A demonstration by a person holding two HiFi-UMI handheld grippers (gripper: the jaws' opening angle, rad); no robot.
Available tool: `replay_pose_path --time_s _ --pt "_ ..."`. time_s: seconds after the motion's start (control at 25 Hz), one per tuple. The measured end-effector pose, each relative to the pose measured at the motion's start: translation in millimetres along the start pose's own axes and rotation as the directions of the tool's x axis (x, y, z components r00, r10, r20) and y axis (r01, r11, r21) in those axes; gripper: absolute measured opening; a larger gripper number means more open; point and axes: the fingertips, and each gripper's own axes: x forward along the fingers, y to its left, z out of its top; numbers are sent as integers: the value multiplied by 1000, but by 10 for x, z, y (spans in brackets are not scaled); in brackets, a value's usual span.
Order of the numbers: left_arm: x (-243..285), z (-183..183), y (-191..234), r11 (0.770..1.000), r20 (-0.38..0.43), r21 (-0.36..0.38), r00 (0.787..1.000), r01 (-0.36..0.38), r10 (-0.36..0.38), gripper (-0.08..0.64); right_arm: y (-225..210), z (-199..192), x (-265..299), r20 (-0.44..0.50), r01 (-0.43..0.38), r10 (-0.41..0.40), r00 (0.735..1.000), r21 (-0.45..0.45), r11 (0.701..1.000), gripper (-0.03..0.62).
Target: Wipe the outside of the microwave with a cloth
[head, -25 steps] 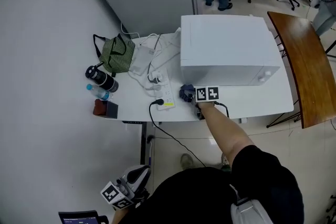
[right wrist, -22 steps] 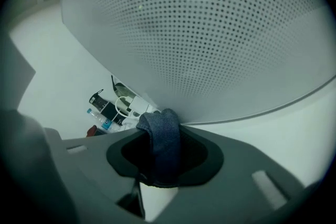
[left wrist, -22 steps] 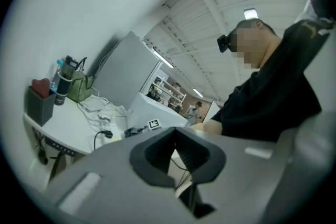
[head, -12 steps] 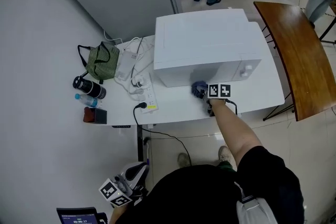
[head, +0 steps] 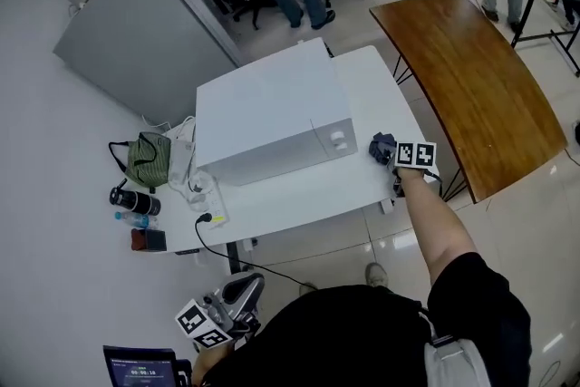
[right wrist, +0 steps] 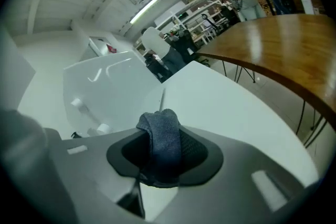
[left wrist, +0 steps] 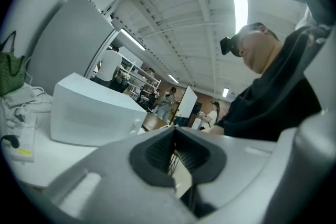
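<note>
A: Where is the cloth?

B: Just beside the microwave, off its front right corner, past the knobs. It is a dark blue-grey wad, pinched in the right gripper, whose jaws are closed tight on it.

A: And a second ago?

B: Then it was at the front face, low down near the left end. Half a second ago it was about midway along that face. So the person has run it from left to right across the front and off the end. Whether it touches the microwave now cannot be told.

A: The other one?

B: The left gripper hangs well in front of the microwave, low by the person's body, where it was before. Its jaws are together with nothing between them.

A: What else is around?

B: The microwave stands on a white table. To its left lie a power strip and a green bag, as before. To its right stands a wooden table.
</note>
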Motion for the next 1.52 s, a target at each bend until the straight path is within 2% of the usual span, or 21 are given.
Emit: replay_pose_path --time_s 0.08,0.12,0.16,0.2,0.28,0.36,0.4,0.48,0.56,0.68,0.84,0.92,1.0,1.08,1.16,1.36,1.44,1.52 --pt "74 40 -83 1000 2 20 1000 -7 7 3 230 -90 -140 -57 -116 112 992 -79 990 135" --pt "88 65 -119 1000 11 27 1000 -11 11 3 430 -206 -238 -95 -204 194 976 -105 973 135" --pt "90 91 -149 999 23 32 1000 -16 15 3 672 -341 -369 -127 -303 289 949 -109 947 136" --pt "82 113 -174 999 37 36 999 -19 18 3 938 -477 -529 -148 -403 387 910 -94 910 137" --pt "33 149 -215 999 65 46 998 -23 20 3 1478 -747 -895 -171 -572 558 812 -42 819 138" --pt "-76 189 -265 998 93 63 996 -18 12 3 1980 -1017 -1258 -194 -678 664 722 -12 735 139" --pt "-155 212 -290 997 109 74 994 -13 4 3 2212 -1131 -1419 -204 -714 698 687 -8 700 140" --pt "-362 249 -327 996 140 94 990 2 -15 3 2641 -1281 -1682 -202 -769 752 627 -10 639 140" --pt "-636 235 -357 994 162 110 986 15 -33 3 3034 -1375 -1897 -185 -800 784 593 -30 599 141" --pt "-1159 115 -403 991 166 127 985 29 -50 3 3587 -1577 -2194 -158 -819 804 573 -86 567 144" --pt "-1885 -123 -475 991 139 118 987 69 -85 3 4230 -1964 -2567 -87 -830 826 557 -113 547 149" --pt "-2143 -216 -505 989 117 111 987 95 -108 3 4456 -2190 -2700 -80 -828 825 559 -117 549 150" --pt "-2300 -247 -561 988 107 108 987 111 -123 3 4610 -2419 -2830 -114 -813 807 579 -147 563 150" --pt "-2360 -243 -695 983 109 123 983 134 -147 3 4699 -2530 -3027 -134 -801 793 594 -186 569 152" --pt "-2348 -253 -862 977 113 148 979 153 -170 3 4714 -2490 -3283 -108 -797 797 595 -207 567 158" --pt "-2141 -359 -1332 970 125 168 972 176 -198 3 4627 -2274 -4017 -47 -804 828 559 -276 527 173" --pt "-1980 -435 -1559 970 139 161 969 183 -206 3 4514 -2258 -4318 -52 -790 821 569 -313 527 173" --pt "-1815 -522 -1786 969 158 148 963 196 -218 3 4335 -2265 -4582 -54 -761 801 596 -354 543 164"
